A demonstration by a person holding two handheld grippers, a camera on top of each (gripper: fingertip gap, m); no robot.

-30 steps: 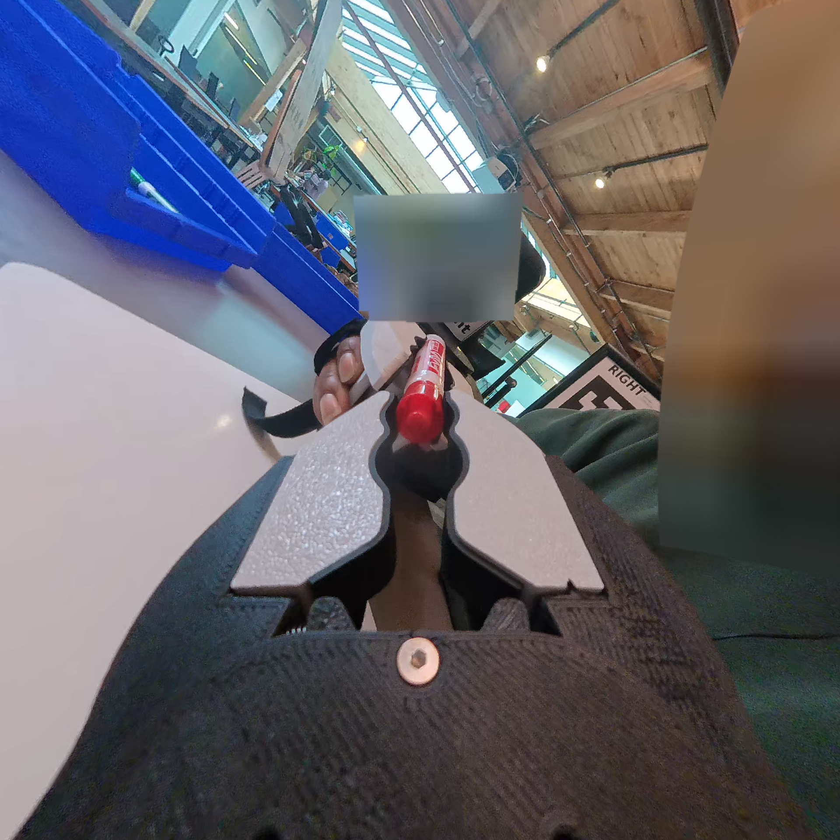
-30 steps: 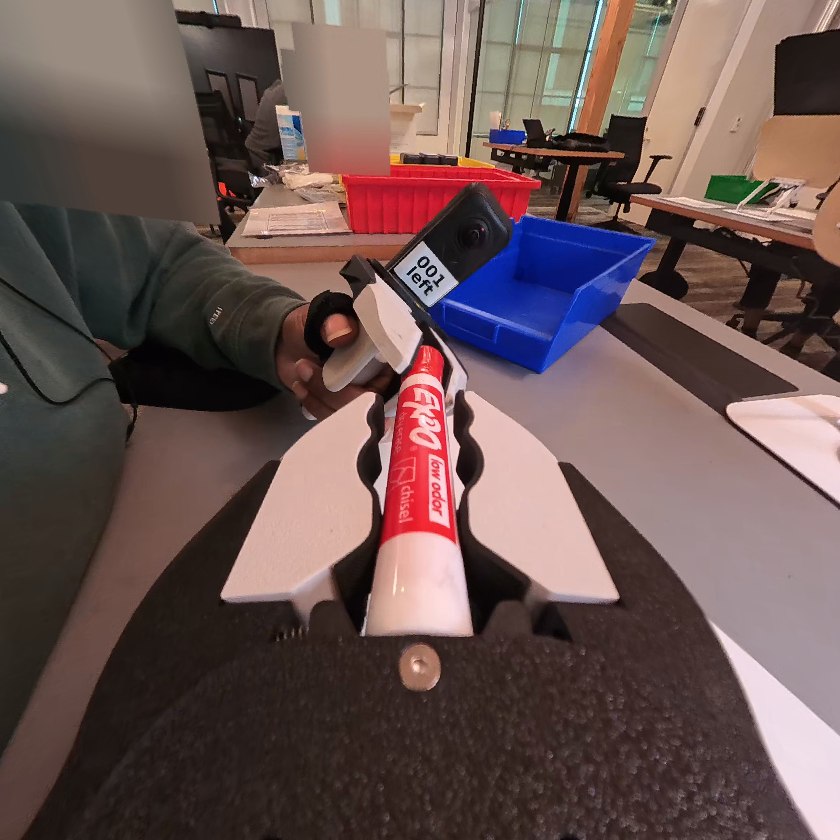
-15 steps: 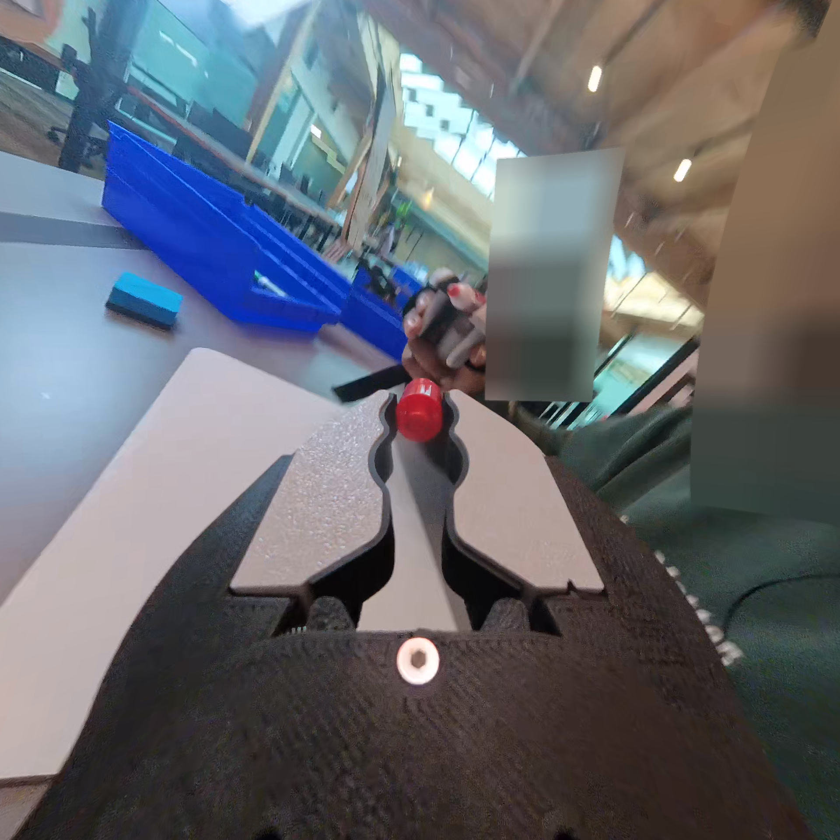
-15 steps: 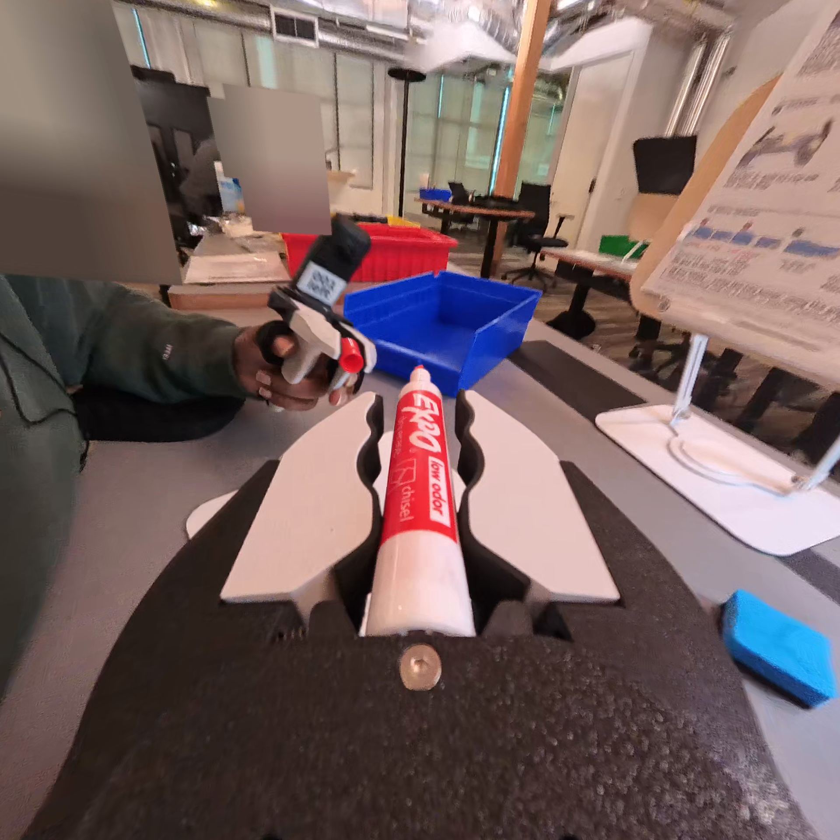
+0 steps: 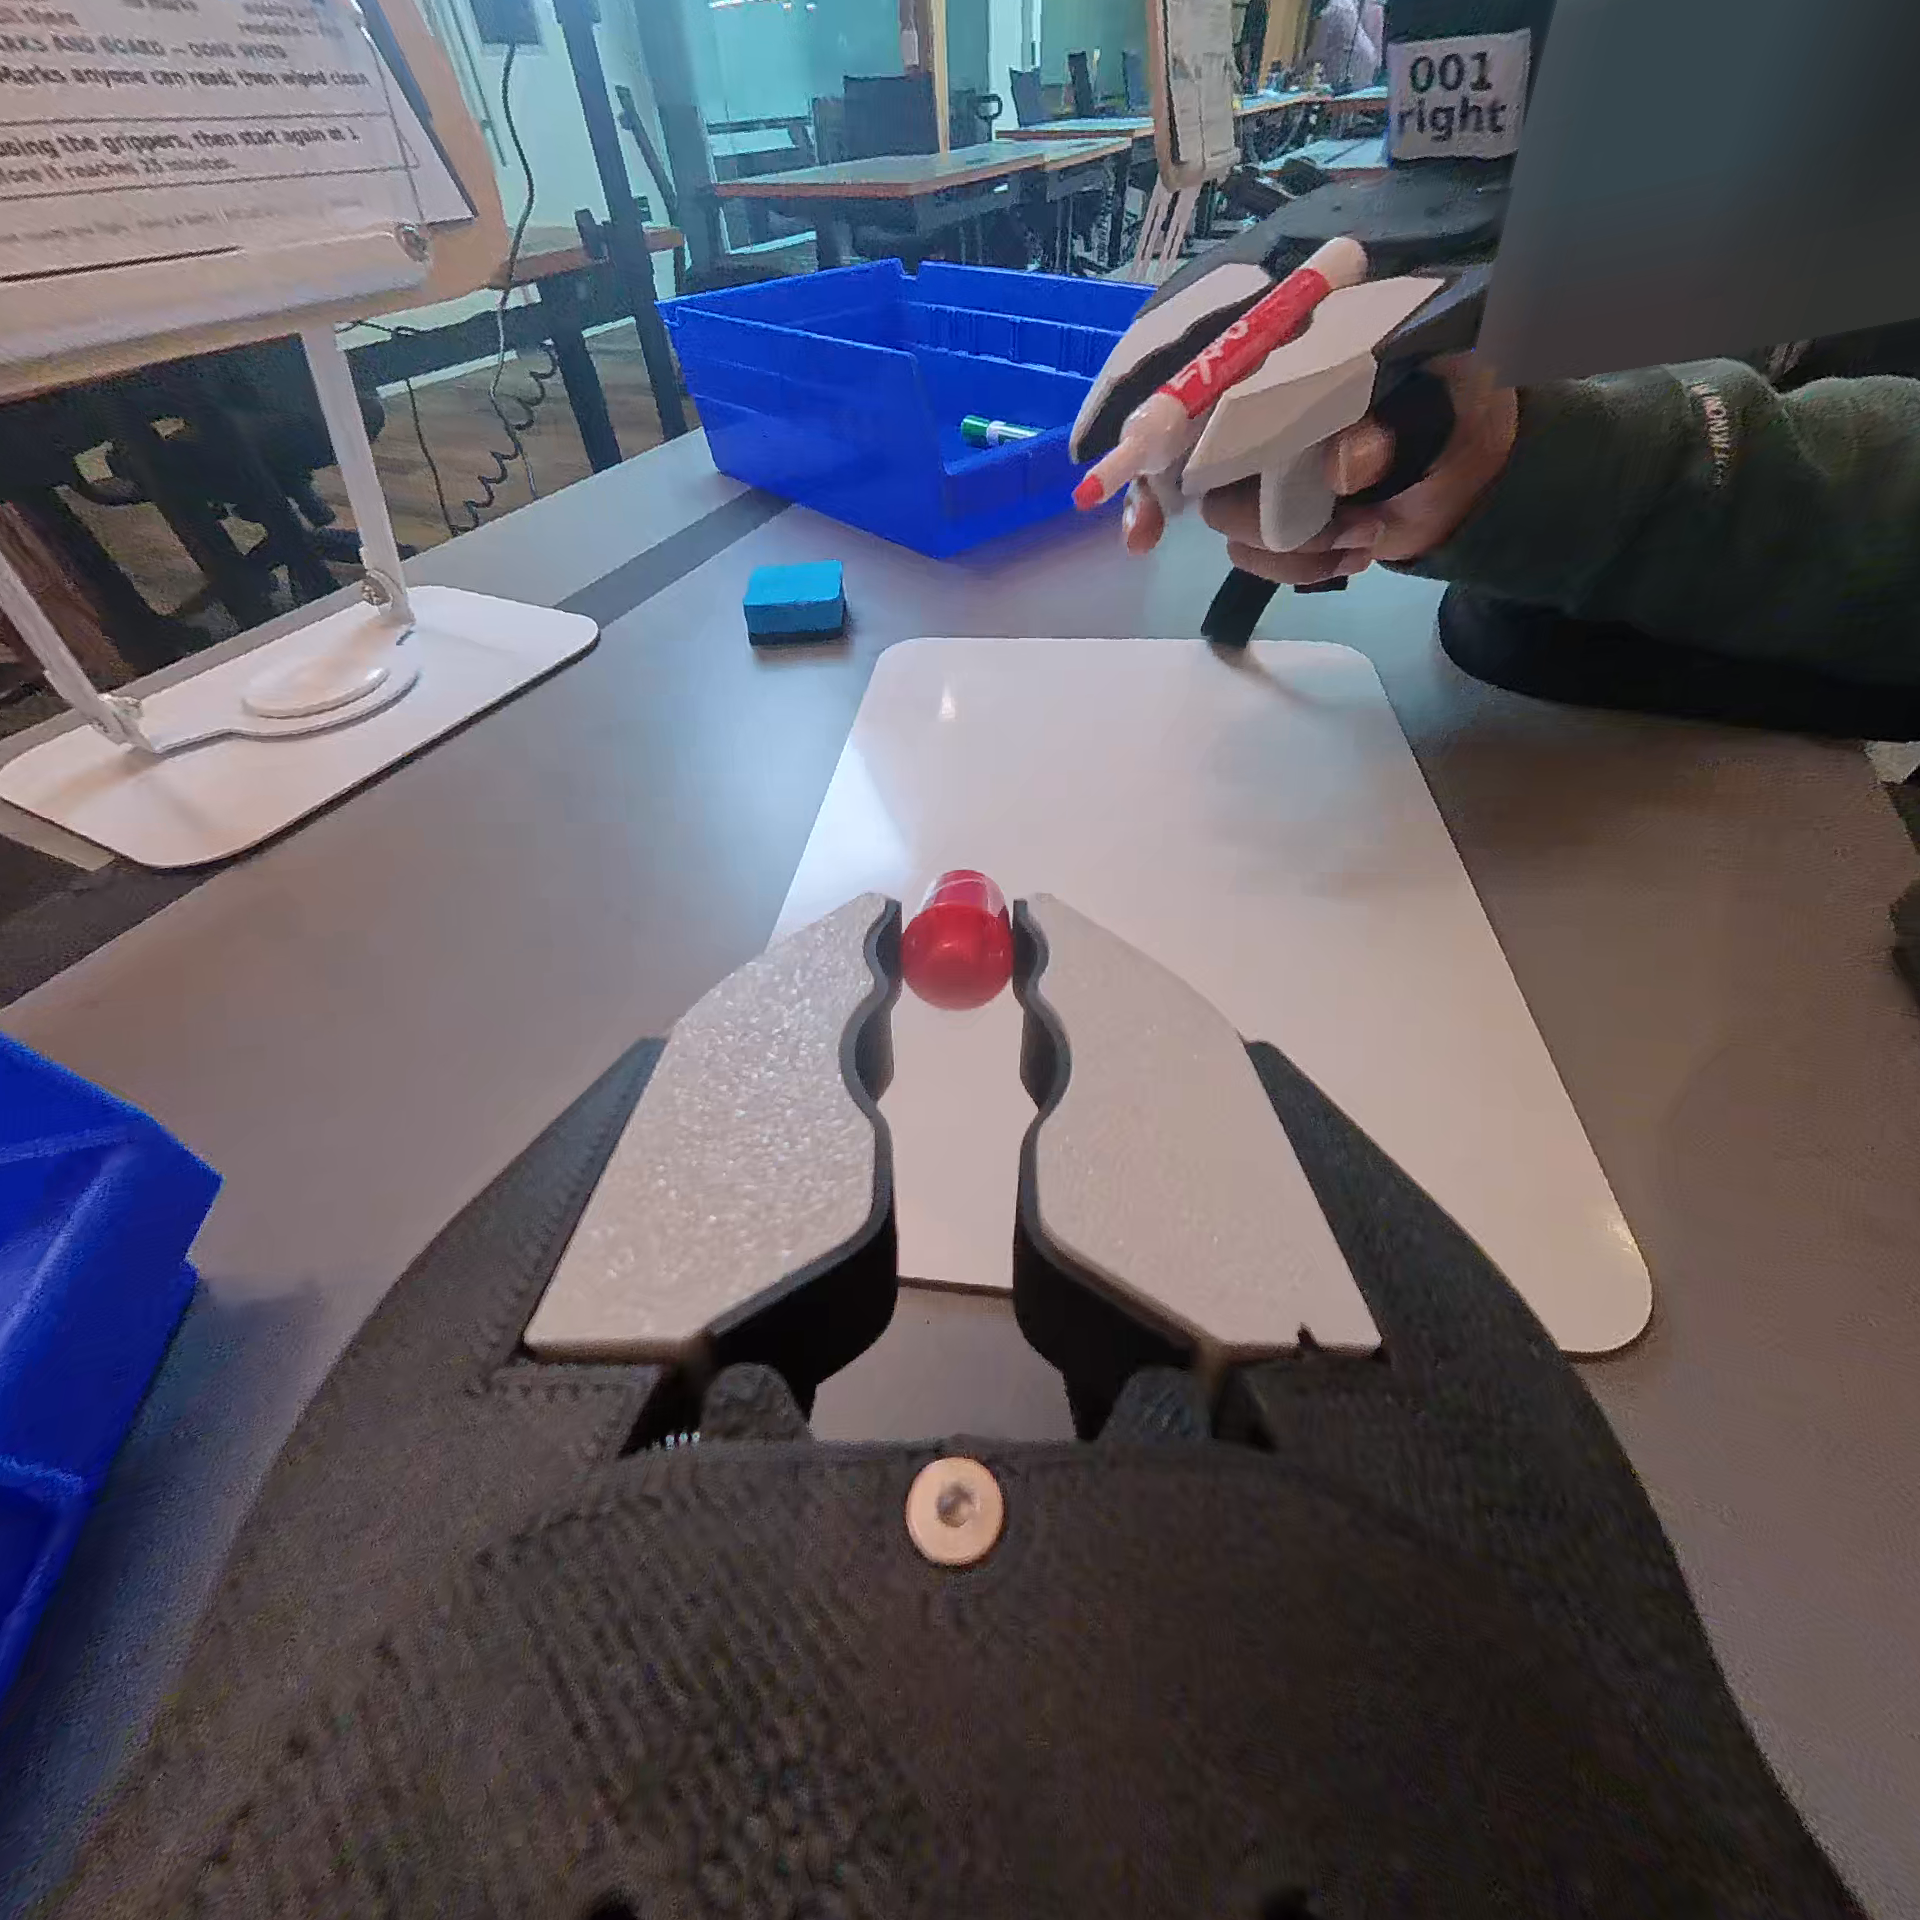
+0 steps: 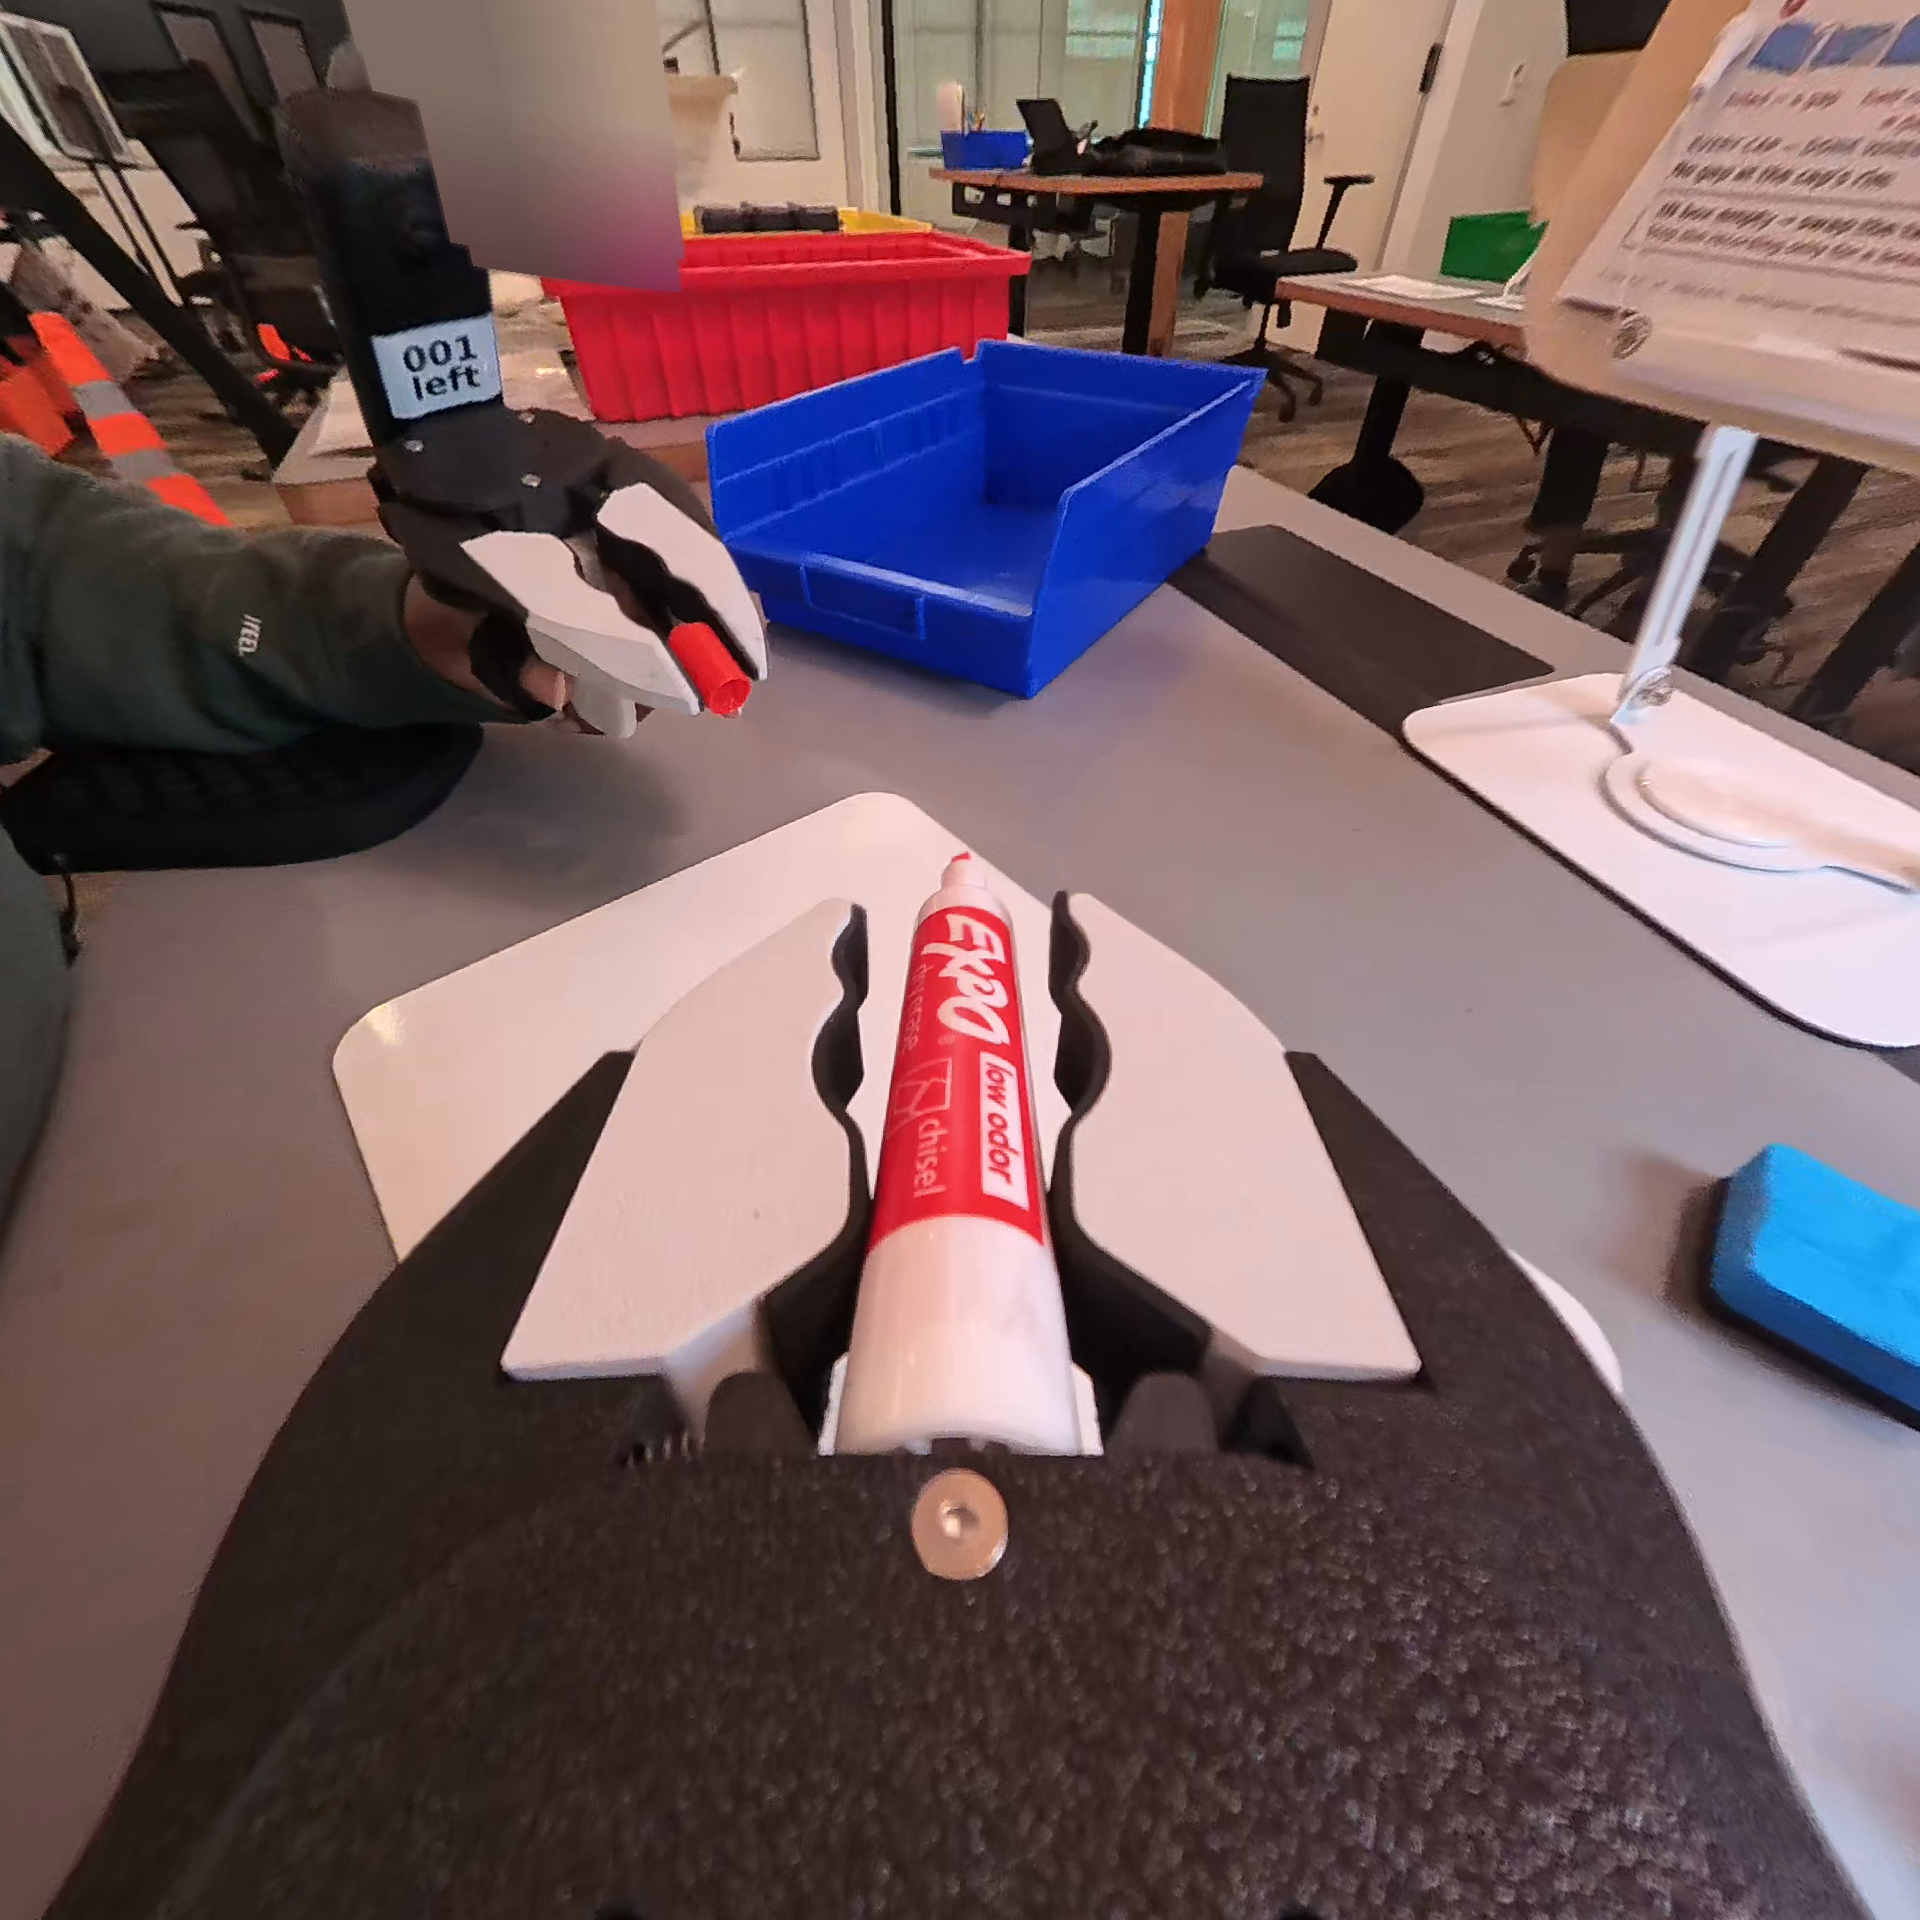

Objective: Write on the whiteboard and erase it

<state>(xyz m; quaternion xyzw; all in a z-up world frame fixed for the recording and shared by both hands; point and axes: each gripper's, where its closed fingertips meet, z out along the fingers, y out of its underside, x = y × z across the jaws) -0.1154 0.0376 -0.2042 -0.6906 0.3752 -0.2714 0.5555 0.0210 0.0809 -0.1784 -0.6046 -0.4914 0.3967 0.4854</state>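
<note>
On the grey counter [image 5: 436, 935] the whiteboard [image 5: 1195, 883] lies blank near its front edge, so writing and erasing both remain, while the right gripper [image 6: 961, 914] clamps the uncapped marker [image 6: 961, 1122] and the left gripper [image 5: 956, 914] pinches its red cap [image 5: 956, 940].

The whiteboard [image 5: 1195, 935] lies flat on the table [image 5: 468, 987] before me. My left gripper [image 5: 956, 951] sits over its near edge with the marker cap [image 5: 956, 940] between its fingertips. My right gripper [image 5: 1164, 447] hangs above the board's far edge with the marker [image 5: 1216, 374] lying between its fingers, tip pointing down toward the board. Beyond the board's far left corner lies the eraser [image 5: 795, 613]; behind that stands a bin [image 5: 831, 416] with another marker [image 5: 997, 428] in it. Left of the board stands a sign holder [image 5: 312, 707].
</note>
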